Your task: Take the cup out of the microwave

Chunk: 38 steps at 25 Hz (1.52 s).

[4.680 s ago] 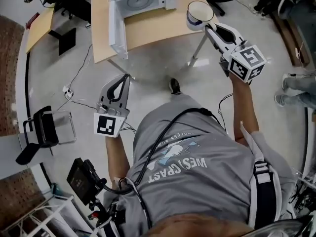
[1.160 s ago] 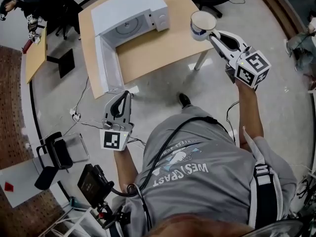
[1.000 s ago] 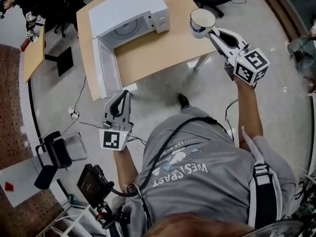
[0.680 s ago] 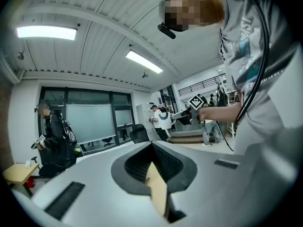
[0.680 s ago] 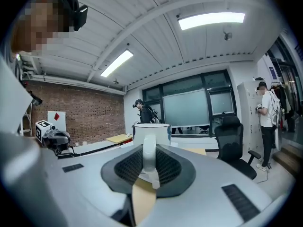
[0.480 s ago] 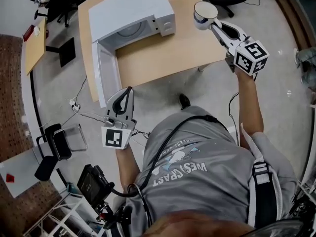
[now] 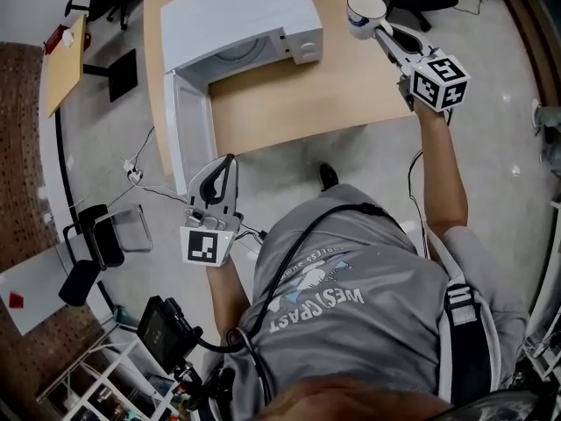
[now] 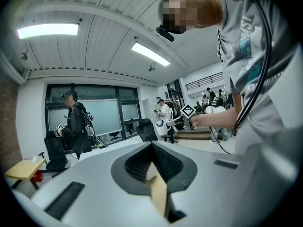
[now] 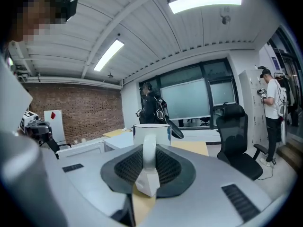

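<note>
— Where is the white cup point(image 7: 365, 13)?
— Outside the microwave point(image 7: 237, 16), to its right, at the far right edge of the wooden table point(image 7: 298, 95). The right gripper point(image 7: 383, 32) is clamped on its handle.
— And the left gripper point(image 7: 230, 159)?
— Its jaws are together, with nothing between them, near the open microwave door point(image 7: 188, 130).

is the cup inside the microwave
No, the right gripper holds the cup by its handle, out in the open to the right of the microwave.
</note>
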Tool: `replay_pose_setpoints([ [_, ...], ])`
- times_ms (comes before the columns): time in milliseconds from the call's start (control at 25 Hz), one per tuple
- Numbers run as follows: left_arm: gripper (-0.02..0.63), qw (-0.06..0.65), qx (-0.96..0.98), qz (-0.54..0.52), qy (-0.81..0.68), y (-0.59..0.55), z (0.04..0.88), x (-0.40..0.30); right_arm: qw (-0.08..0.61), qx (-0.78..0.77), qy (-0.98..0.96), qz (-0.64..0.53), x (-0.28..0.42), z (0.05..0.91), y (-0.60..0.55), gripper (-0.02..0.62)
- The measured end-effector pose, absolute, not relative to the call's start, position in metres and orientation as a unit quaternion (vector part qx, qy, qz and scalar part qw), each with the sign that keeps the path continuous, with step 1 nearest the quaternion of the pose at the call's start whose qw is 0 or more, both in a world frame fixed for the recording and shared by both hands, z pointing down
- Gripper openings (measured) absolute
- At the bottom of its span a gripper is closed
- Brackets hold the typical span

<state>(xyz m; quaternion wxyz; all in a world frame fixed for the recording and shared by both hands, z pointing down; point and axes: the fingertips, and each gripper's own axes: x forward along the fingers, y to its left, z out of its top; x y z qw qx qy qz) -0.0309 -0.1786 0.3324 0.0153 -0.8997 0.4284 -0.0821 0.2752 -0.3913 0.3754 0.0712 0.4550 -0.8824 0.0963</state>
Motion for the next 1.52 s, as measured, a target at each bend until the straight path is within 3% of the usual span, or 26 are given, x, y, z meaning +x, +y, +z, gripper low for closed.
replay_pose_setpoints([
  [1520,0.043,-0.071,-0.868,-0.176,0.458,-0.230,0.403,-0.023,0.140,0.469,-0.851,0.189,0.278,0.624,-0.604,0.067],
])
